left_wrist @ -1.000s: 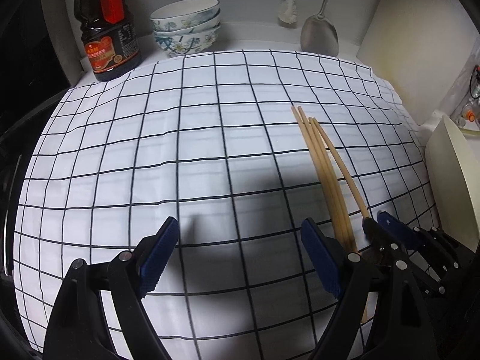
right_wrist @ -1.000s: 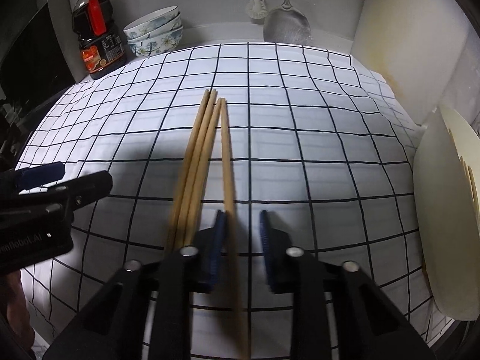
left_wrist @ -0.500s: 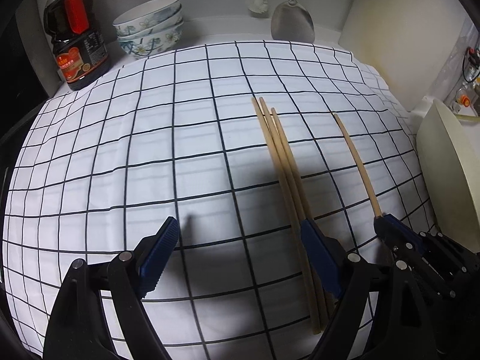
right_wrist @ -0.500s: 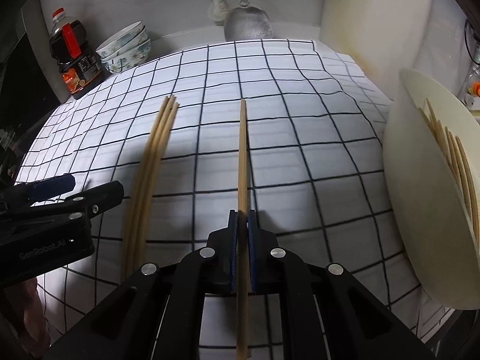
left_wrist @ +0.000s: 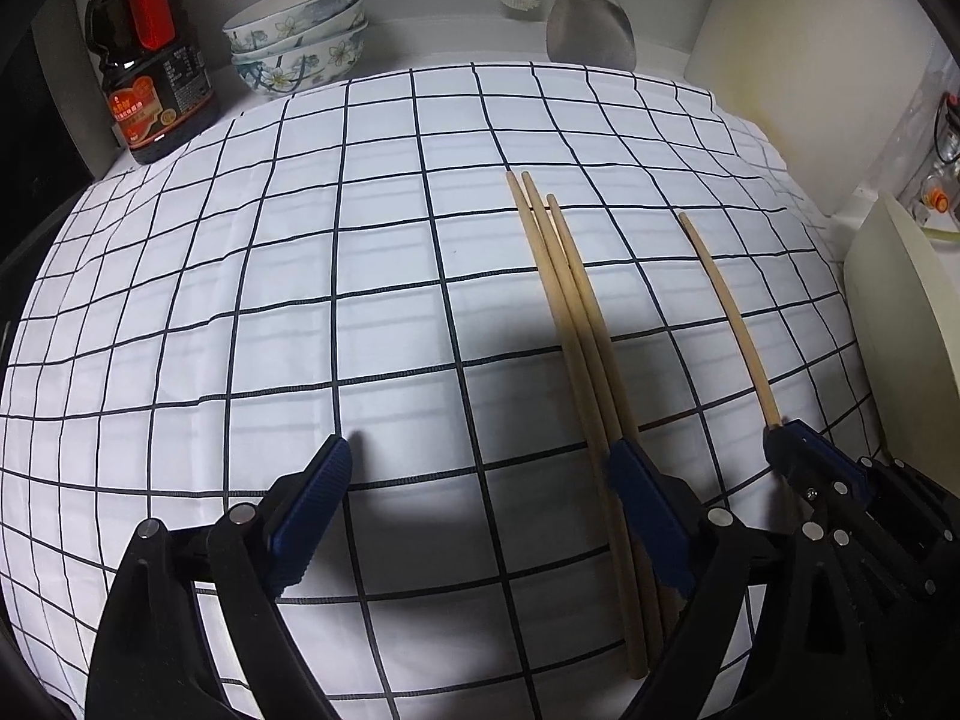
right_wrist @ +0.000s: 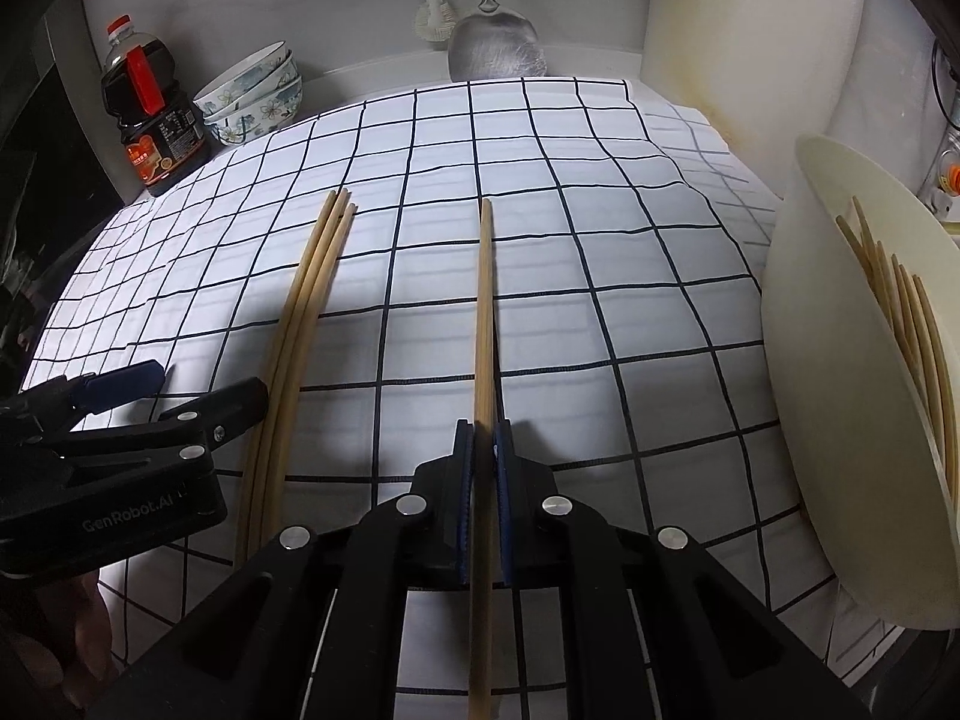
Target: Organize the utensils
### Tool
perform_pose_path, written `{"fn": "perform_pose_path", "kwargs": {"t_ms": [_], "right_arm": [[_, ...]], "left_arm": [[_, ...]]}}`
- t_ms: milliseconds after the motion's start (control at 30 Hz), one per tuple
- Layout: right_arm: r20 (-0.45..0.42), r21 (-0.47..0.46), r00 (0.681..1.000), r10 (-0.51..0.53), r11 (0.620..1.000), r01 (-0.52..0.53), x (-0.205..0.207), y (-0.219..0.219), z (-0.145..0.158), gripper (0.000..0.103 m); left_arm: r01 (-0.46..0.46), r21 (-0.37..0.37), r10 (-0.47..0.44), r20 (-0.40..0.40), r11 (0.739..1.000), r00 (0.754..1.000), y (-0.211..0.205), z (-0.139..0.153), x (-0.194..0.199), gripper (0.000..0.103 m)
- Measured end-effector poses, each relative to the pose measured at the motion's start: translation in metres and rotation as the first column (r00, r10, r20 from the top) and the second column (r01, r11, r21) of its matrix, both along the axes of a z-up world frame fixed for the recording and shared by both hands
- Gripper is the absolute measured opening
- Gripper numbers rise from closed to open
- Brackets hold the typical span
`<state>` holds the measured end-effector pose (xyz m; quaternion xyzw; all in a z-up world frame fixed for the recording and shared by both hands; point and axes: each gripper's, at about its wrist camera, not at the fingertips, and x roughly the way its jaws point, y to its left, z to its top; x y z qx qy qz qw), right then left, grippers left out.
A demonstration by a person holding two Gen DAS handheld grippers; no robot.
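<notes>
A white checked cloth [left_wrist: 300,300] covers the worktop, its left half bare, a cream holder [right_wrist: 840,420] of chopsticks at its right edge and bottle [left_wrist: 150,60], bowls [left_wrist: 300,36] and spatula [left_wrist: 591,24] along the back. Three chopsticks [left_wrist: 576,324] lie together mid-cloth. The left gripper [left_wrist: 480,516], jaws just widened and gripping nothing, hovers beside them, while the right gripper [right_wrist: 483,504] is clamped on a single chopstick [right_wrist: 483,312].
</notes>
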<state>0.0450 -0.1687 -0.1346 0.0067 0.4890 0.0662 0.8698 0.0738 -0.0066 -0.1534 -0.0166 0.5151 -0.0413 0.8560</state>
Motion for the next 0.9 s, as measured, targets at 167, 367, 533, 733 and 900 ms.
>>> {"fn": "perform_pose_path", "kwargs": {"t_ms": [167, 367, 533, 733, 900], "right_arm": [[-0.001, -0.001, 1.0, 0.005, 1.0, -0.005, 0.003, 0.003, 0.0, 0.017], [0.002, -0.015, 1.0, 0.007, 1.0, -0.007, 0.009, 0.004, 0.0, 0.021], [0.008, -0.038, 1.0, 0.013, 0.999, -0.012, 0.015, 0.006, -0.001, 0.031], [0.018, -0.075, 0.999, 0.032, 0.997, -0.03, 0.019, 0.012, -0.003, 0.031], [0.022, -0.078, 0.998, 0.059, 0.995, -0.057, 0.017, 0.017, -0.003, 0.018]], "left_arm": [[0.0, 0.024, 0.0, 0.001, 1.0, 1.0, -0.001, -0.001, 0.003, 0.089], [-0.005, 0.066, 0.004, 0.005, 0.998, 1.0, 0.003, -0.004, 0.007, 0.091], [-0.014, 0.062, 0.014, -0.006, 0.998, 1.0, 0.005, -0.005, 0.016, 0.093], [0.009, 0.066, -0.01, 0.019, 0.998, 1.0, -0.002, -0.005, 0.022, 0.088], [0.048, 0.07, -0.053, 0.063, 0.996, 0.997, -0.013, 0.001, 0.016, 0.052]]}}
